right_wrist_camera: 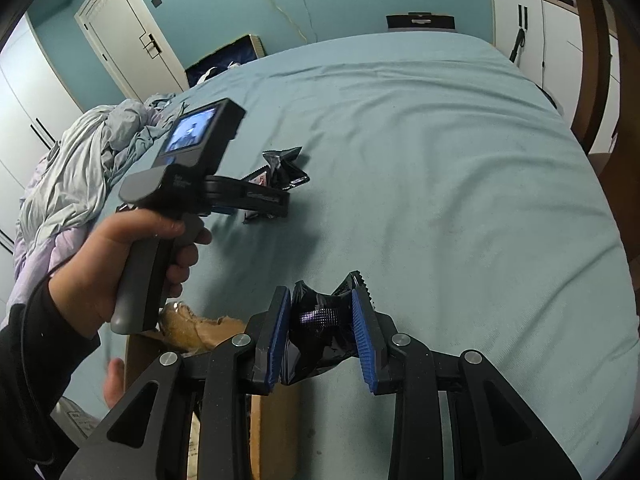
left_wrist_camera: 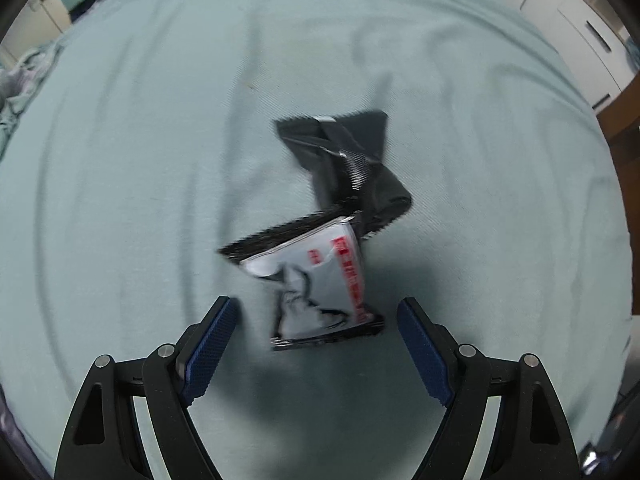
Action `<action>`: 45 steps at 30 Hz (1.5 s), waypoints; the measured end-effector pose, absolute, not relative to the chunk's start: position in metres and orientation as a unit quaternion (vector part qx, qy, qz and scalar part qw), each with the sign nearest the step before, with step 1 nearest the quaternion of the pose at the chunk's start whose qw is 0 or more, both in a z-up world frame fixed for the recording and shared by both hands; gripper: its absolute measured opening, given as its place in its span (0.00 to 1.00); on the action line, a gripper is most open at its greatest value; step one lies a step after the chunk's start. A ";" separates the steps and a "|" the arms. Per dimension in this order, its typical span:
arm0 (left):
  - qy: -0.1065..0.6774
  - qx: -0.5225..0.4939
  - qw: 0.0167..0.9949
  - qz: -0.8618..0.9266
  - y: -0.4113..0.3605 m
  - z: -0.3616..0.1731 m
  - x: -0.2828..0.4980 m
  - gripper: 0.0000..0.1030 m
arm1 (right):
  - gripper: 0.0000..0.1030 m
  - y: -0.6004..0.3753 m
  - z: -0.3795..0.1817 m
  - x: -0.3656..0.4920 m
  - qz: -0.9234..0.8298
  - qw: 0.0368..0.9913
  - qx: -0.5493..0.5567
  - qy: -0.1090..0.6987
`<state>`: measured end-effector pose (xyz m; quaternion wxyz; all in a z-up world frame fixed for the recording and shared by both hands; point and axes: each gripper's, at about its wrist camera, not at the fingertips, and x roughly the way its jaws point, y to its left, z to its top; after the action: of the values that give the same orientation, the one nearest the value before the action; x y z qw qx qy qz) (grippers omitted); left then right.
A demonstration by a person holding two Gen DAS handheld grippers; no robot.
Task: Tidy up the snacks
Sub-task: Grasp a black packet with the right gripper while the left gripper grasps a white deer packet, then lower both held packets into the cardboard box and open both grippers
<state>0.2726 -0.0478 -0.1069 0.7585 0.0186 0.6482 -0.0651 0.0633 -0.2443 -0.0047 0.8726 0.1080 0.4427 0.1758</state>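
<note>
We see the left gripper (left_wrist_camera: 318, 312) pointing down at the light teal bedsheet (left_wrist_camera: 120, 184), its blue-padded fingers (left_wrist_camera: 212, 344) spread wide, nothing pinched. Two snack packets lie on the sheet just ahead of it: a white-and-black packet with red print (left_wrist_camera: 320, 284) sits between the finger lines but touches neither pad, and a black packet (left_wrist_camera: 348, 156), crumpled, lies just beyond, its edge meeting the first one. This view is motion-blurred, so we can't read the print.

In the right wrist view, the right gripper (right_wrist_camera: 320, 320) is clamped on a crumpled black snack packet (right_wrist_camera: 316, 332), pads pressing both sides, held above the sheet. Below and to its left we see a brown cardboard box (right_wrist_camera: 140, 352) with a tan wrapped item (right_wrist_camera: 188, 328) inside; whether the packet is over the box opening we cannot tell.

A person's left hand (right_wrist_camera: 120, 264) in a dark sleeve (right_wrist_camera: 24, 380) grips the left gripper's handle. Rumpled bedding (right_wrist_camera: 80, 160) is piled at the far left, and a white door (right_wrist_camera: 128, 36) sits in the teal wall.
</note>
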 end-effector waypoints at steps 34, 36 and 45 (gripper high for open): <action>0.490 0.043 0.862 -0.126 0.016 0.004 0.056 0.31 | 0.29 -0.244 0.005 0.031 0.161 0.891 0.098 0.412; 0.493 0.038 0.860 -0.128 0.017 0.005 0.051 0.31 | 0.29 -0.242 0.006 0.029 0.161 0.892 0.097 0.411; 0.484 0.061 0.861 -0.141 0.000 0.003 0.022 0.40 | 0.29 -0.240 0.014 0.007 0.171 0.894 0.100 0.402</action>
<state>0.0221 0.0001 0.0029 0.8615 0.0609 0.4841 -0.1408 0.0072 -0.2403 0.0142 0.8938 0.0999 0.4025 0.1708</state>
